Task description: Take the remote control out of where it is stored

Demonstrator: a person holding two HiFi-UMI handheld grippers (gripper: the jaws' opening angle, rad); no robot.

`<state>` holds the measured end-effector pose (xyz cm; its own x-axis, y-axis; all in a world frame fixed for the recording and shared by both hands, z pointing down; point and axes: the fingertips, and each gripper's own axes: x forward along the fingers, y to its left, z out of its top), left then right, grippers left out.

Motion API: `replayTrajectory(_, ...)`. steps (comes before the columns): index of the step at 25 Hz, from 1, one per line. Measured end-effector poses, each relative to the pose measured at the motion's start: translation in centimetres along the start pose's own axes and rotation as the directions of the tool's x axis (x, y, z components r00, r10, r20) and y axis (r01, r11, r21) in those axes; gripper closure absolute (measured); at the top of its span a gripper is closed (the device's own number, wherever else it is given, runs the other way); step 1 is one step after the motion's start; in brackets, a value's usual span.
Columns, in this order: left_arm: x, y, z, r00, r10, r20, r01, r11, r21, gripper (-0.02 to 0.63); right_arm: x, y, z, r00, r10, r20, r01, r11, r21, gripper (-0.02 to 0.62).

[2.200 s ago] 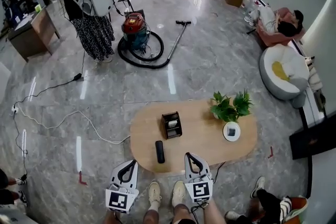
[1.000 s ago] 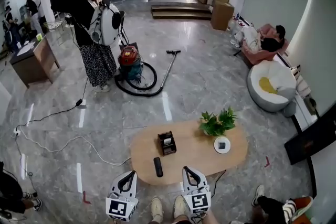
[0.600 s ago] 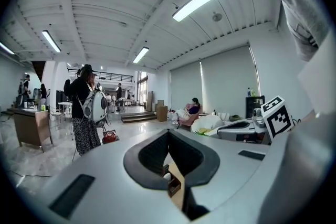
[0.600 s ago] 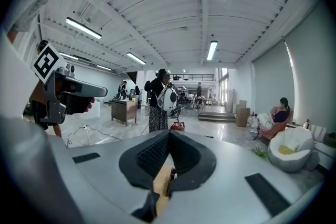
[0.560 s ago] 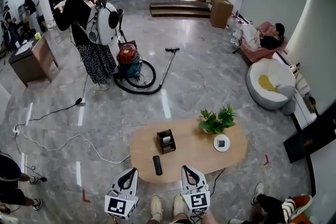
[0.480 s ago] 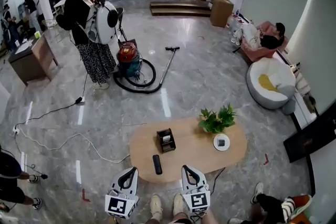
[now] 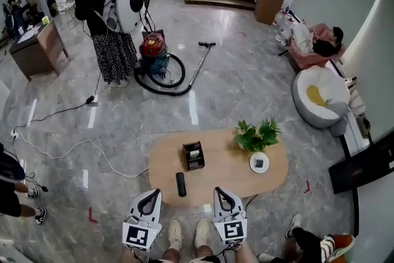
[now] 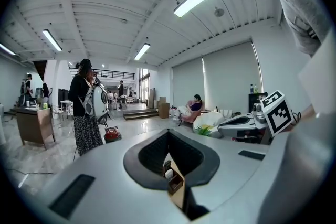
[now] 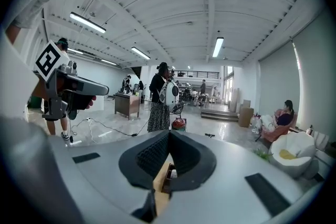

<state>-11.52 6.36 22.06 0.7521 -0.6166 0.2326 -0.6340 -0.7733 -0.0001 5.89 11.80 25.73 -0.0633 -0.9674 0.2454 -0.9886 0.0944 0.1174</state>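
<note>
Holding short of the oval wooden table (image 7: 231,177), both tools are level with its near edge and neither has engaged anything.

Tool state:
- Left gripper (image 7: 153,194): jaws fully together, nothing between them.
- Right gripper (image 7: 220,192): jaws fully together, nothing between them.

Task item: the black remote control (image 7: 180,184) lies flat on the tabletop, just in front of the black organizer box (image 7: 193,156) and outside it. The box holds a small white item, which is too small to identify.

Step assessment: judged from this layout, either the remote is already out of storage, or the box contents are the target and the reach has not begun. If a reach is required, the next move calls for opening one pair of jaws, advancing over the table edge, and aligning with the item's narrow width before closing.

Count:
- grippers: two
- remote on the tabletop: one
- organizer box: one
- potted plant (image 7: 256,135): one
- round white dish (image 7: 259,162): one
</note>
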Motion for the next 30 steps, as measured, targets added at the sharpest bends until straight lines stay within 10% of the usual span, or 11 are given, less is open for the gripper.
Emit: replayTrajectory(30,7.0,1.5,-8.3,0.993,0.094,-0.077,-0.096,0.995,-0.02,0.601,8.0,-3.5,-10.5,0.986,0.12,-0.116,-0.129,0.989,-0.068,0.588)
